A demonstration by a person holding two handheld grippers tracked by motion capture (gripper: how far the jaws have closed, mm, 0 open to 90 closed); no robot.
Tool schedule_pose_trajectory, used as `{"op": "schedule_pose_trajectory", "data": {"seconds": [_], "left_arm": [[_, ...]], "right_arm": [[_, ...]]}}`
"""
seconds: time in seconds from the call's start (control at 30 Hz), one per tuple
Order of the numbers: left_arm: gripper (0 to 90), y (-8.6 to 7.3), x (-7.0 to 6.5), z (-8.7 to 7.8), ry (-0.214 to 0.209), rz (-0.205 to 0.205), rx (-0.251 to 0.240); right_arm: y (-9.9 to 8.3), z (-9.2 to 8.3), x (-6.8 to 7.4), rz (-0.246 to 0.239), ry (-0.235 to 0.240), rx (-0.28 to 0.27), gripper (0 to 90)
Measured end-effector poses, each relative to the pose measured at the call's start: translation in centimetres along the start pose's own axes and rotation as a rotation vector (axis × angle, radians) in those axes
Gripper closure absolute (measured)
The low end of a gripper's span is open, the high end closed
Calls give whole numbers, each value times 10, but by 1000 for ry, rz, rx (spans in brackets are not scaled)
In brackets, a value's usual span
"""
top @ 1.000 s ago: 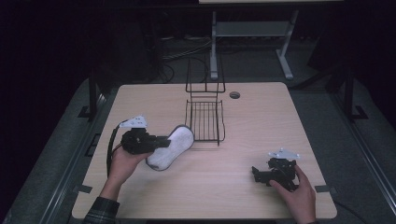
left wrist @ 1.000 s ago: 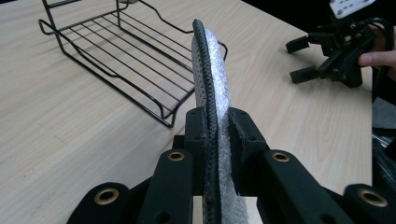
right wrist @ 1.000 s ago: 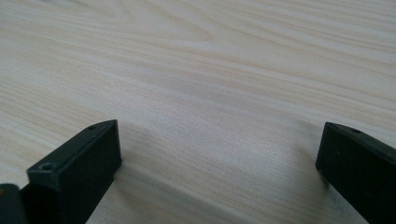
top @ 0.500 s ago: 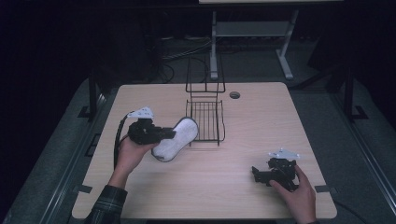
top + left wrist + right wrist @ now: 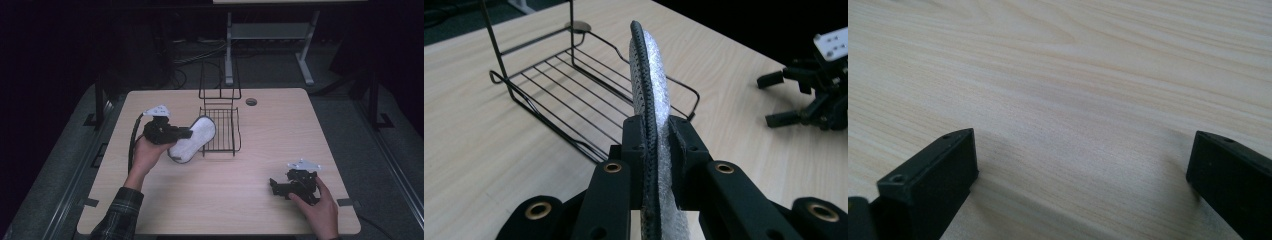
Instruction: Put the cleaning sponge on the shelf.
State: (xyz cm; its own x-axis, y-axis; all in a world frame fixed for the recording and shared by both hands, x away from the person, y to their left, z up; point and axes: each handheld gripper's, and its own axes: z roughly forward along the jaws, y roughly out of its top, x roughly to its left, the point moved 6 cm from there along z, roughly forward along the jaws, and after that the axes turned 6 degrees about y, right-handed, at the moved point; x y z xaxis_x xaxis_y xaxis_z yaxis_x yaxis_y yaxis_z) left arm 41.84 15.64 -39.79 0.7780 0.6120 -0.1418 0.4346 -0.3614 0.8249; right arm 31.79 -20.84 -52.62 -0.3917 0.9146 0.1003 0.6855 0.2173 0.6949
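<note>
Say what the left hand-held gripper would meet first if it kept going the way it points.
Probably the wire rack: the left hand-held gripper, shut on the slipper, points at its tray, though depth is unclear.

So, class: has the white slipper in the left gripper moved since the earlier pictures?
Yes. The slipper, clamped in the left gripper, has shifted up-table and right, now overlapping the wire rack.

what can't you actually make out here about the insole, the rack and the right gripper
- Insole, left gripper view: heel end cut off by the bottom edge, middle hidden by the clamping jaws.
- Insole's underside, high view: faces down.
- Wire rack, high view: near-left corner hidden behind the insole.
- Right gripper, high view: too small and dark to read.
</note>
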Motion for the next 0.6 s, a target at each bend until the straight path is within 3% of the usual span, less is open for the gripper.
{"op": "schedule_pose_trajectory", "data": {"seconds": [0.5,0.6], "left_arm": [[784,22,14,28,9,-22,-22],[785,25,16,33,14,-11,-13]], "right_arm": [[0,0,0,1,0,0,0],[0,0,0,1,0,0,0]]}}
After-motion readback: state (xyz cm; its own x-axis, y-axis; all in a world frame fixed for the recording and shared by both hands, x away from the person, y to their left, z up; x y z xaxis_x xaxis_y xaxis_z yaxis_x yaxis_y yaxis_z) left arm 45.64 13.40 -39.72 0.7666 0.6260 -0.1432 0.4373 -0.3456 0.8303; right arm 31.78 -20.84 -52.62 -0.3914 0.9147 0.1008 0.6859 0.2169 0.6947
